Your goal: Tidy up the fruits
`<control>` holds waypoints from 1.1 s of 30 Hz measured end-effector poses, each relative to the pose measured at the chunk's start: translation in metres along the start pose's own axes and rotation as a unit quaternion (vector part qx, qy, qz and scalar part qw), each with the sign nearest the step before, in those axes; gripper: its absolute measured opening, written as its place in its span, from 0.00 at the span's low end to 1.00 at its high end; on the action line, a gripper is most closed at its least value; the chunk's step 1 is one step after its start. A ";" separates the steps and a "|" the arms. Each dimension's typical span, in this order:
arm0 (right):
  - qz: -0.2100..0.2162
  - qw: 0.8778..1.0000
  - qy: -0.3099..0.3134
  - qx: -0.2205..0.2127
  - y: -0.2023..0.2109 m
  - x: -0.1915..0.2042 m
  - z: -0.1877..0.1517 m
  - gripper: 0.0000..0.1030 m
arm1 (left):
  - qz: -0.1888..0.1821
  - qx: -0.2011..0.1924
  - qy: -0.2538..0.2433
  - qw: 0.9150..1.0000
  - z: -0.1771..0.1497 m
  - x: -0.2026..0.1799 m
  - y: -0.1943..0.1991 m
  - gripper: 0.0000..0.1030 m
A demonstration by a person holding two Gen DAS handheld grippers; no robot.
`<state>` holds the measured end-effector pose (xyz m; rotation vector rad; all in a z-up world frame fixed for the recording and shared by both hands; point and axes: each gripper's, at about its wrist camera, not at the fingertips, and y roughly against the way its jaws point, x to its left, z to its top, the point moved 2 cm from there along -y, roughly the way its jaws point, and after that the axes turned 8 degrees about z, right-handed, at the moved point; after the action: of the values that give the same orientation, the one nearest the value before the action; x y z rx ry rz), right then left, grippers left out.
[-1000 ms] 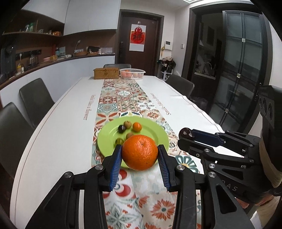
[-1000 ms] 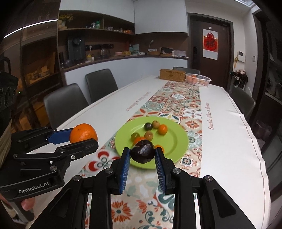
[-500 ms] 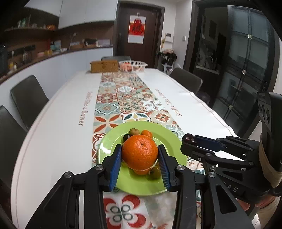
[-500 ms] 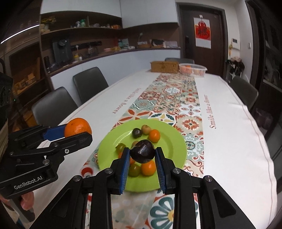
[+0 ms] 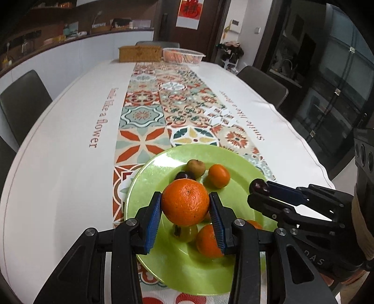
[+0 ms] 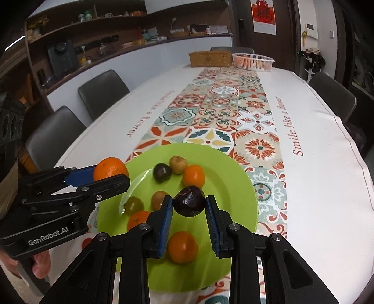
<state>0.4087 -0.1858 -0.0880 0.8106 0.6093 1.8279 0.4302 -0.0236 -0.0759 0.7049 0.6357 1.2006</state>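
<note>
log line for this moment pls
left gripper: shut on orange | right gripper: shut on dark fruit | both above green plate

Long oval table [image 5: 58, 163] under white cloth with a patterned tile runner [image 5: 149, 117]. Dark chairs [image 6: 102, 91] along both sides. Wooden shelving [image 6: 77, 25] and a white counter [image 6: 140, 49] on one wall; dark door [image 5: 194, 25] with red hanging [image 6: 264, 14]; glass partition [image 5: 334, 77].
</note>
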 end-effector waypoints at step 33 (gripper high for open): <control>-0.028 0.995 0.001 -0.094 0.147 0.036 -0.036 0.49 | 0.101 -0.095 -0.033 0.990 -0.038 -0.042 0.162 0.67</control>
<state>0.2846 -0.2088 0.0033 0.6603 0.4481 1.8044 0.2940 -0.0249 0.0278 0.6562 0.3946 1.3972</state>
